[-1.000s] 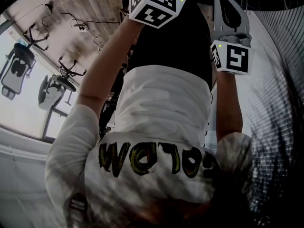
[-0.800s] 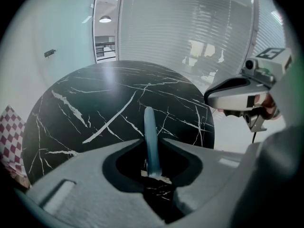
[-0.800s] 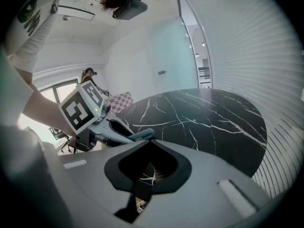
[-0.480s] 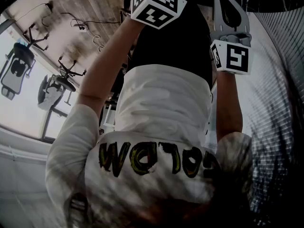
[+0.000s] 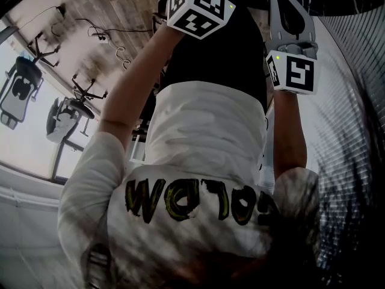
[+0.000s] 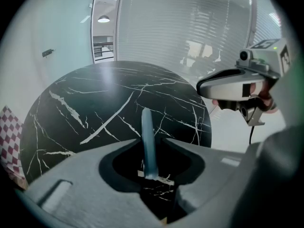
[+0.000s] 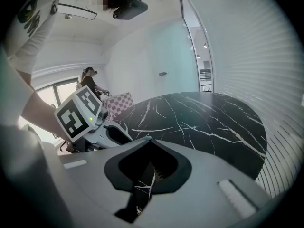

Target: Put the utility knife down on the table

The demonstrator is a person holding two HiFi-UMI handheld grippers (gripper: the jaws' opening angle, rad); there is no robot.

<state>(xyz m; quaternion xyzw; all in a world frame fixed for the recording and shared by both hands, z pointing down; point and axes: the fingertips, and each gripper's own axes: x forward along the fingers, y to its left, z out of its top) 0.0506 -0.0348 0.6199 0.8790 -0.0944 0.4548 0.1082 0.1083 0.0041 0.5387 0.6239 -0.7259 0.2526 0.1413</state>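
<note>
In the left gripper view, a slim blue-grey utility knife [image 6: 148, 141] lies lengthwise between the jaws of my left gripper [image 6: 153, 139], pointing out over the round black marble table [image 6: 90, 108]. Those jaws are opening, and a thin gap shows on each side of the knife. My right gripper [image 7: 146, 138] hovers over the same table [image 7: 204, 122], its tips meeting with nothing between them. It also shows to the right of my left gripper, as the right gripper [image 6: 237, 87]. In the head view only the left marker cube [image 5: 200, 6] and the right cube [image 5: 293, 71] show.
A red-and-white checkered thing [image 6: 8, 132] sits at the table's left edge. Slatted blinds [image 6: 190, 32] line the wall behind the table. A person [image 7: 90, 82] stands far off. Office chairs [image 5: 21, 86] stand on the floor in the head view.
In the head view the left gripper's cube has shifted very slightly. The right gripper and everything else look the same.
</note>
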